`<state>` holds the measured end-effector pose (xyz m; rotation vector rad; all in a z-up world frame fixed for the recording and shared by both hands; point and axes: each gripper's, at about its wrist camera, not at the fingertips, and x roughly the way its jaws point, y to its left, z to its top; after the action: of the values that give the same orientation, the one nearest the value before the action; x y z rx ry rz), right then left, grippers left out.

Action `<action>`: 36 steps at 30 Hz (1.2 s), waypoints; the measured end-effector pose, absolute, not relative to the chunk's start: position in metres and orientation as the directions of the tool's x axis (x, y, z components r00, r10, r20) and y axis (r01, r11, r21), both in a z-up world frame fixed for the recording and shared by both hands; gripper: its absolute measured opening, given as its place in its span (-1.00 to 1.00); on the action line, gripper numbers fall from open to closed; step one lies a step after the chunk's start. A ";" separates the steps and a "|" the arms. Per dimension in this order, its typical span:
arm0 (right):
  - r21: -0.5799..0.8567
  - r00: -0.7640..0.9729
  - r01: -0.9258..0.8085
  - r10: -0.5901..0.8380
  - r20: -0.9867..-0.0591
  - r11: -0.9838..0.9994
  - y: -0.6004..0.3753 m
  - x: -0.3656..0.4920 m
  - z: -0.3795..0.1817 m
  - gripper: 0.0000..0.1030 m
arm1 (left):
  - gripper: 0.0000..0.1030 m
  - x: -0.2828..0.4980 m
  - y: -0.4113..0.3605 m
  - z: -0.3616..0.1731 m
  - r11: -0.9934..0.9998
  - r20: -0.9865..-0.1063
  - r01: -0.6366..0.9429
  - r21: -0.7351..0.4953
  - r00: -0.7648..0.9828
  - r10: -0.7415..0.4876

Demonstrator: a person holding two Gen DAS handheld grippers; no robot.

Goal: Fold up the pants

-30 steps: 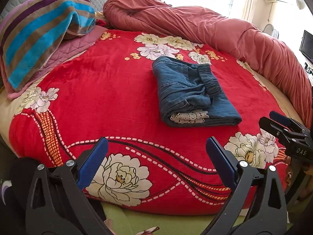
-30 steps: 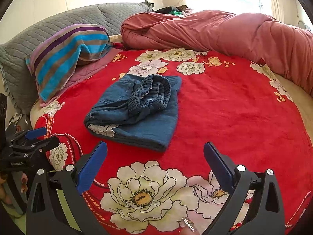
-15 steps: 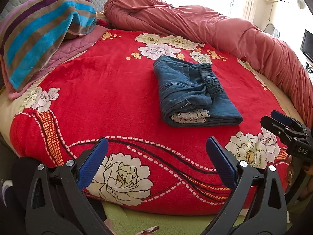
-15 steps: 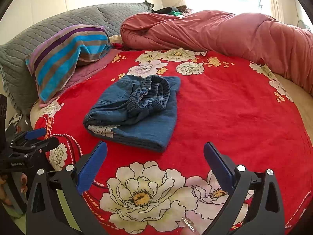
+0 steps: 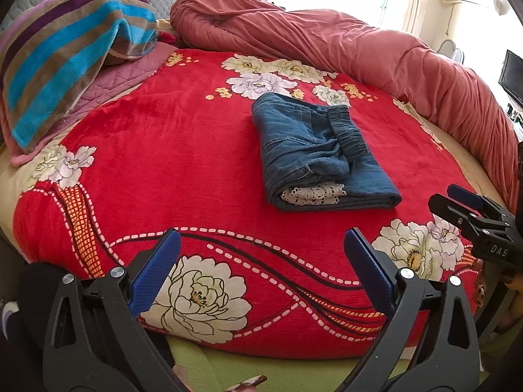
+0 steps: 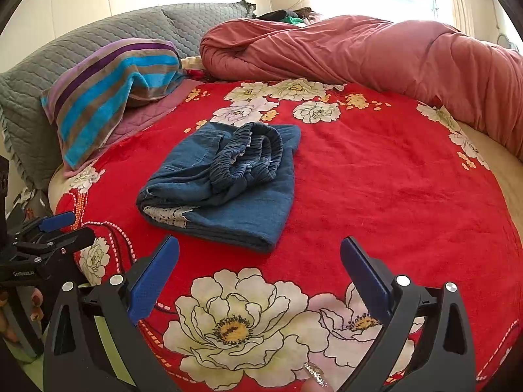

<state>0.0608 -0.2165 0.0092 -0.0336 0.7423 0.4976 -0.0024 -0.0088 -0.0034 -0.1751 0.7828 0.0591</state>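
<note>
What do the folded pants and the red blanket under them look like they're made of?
The pants look like blue denim: matte woven cloth with pale seam stitching, a gathered elastic waistband and a white lace trim. The red blanket looks like plush fleece, probably synthetic: soft sheen, short pile, printed flowers.

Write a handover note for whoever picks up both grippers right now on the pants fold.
Left gripper: open, empty, at the near edge of the bed.
Right gripper: open, empty, also short of the pants.
Pants: blue denim, folded into a compact bundle on the red floral blanket, elastic waistband bunched on top, lace trim showing at the near end.
Done: the fold looks complete.
Left: perhaps flatten the waistband; otherwise nothing obvious.
</note>
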 end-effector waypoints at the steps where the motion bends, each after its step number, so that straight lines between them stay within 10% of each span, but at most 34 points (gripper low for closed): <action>1: 0.142 0.627 -0.445 0.421 -0.655 0.884 -0.216 0.061 0.009 0.91 | 0.82 -0.002 -0.009 -0.004 0.984 -0.707 -0.119 -0.135 0.708 -0.012; 36: 0.106 0.739 -0.156 0.187 -0.647 0.982 -0.322 0.112 0.001 0.91 | 0.81 0.043 0.081 -0.020 0.911 -0.796 -0.395 -0.118 0.586 0.151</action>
<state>0.1120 -0.3221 0.0010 0.0462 0.7146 0.1885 0.0431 0.0807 -0.0196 -0.2977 0.8913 0.3240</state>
